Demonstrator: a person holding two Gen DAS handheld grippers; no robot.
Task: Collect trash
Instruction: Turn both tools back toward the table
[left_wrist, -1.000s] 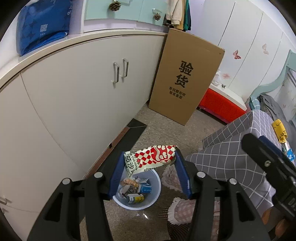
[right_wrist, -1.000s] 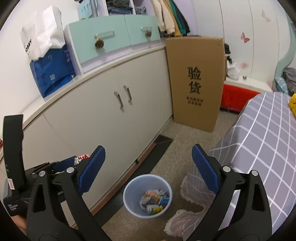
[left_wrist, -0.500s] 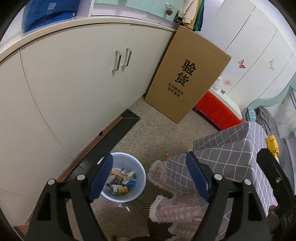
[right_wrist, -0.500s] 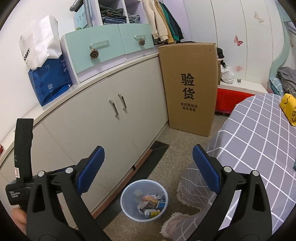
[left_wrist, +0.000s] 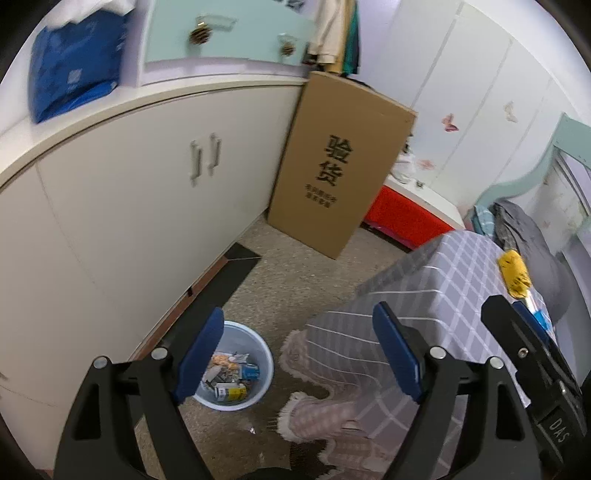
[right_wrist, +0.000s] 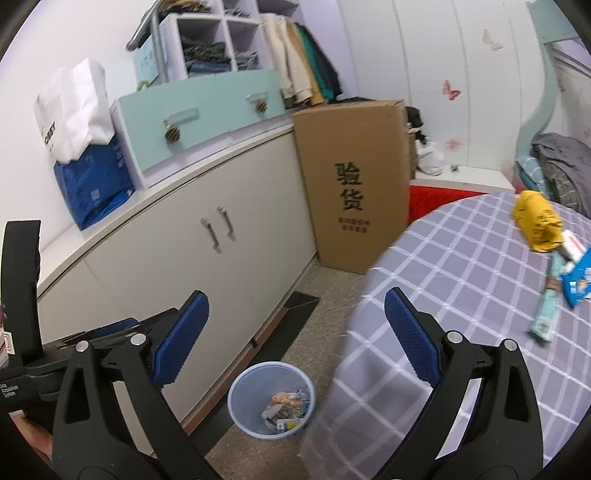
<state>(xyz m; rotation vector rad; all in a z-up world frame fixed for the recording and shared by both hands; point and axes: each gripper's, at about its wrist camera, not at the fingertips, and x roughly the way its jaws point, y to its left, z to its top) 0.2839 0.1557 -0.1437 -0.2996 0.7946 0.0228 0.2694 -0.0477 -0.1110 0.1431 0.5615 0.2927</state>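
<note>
A long white cabinet (right_wrist: 229, 266) with paired metal handles is seen along the wall. On its top, a blue bag (right_wrist: 94, 184) is set beside a mint-green drawer unit (right_wrist: 199, 118), and a white bag (right_wrist: 70, 110) is propped on the blue one. A tall cardboard box (right_wrist: 354, 184) printed with black characters is stood upright on the floor at the cabinet's end. Coats (right_wrist: 303, 70) are hung above it. Butterfly stickers (right_wrist: 451, 89) are seen on the white wardrobe doors. A red box (left_wrist: 402, 218) is placed just past the cardboard.
</note>
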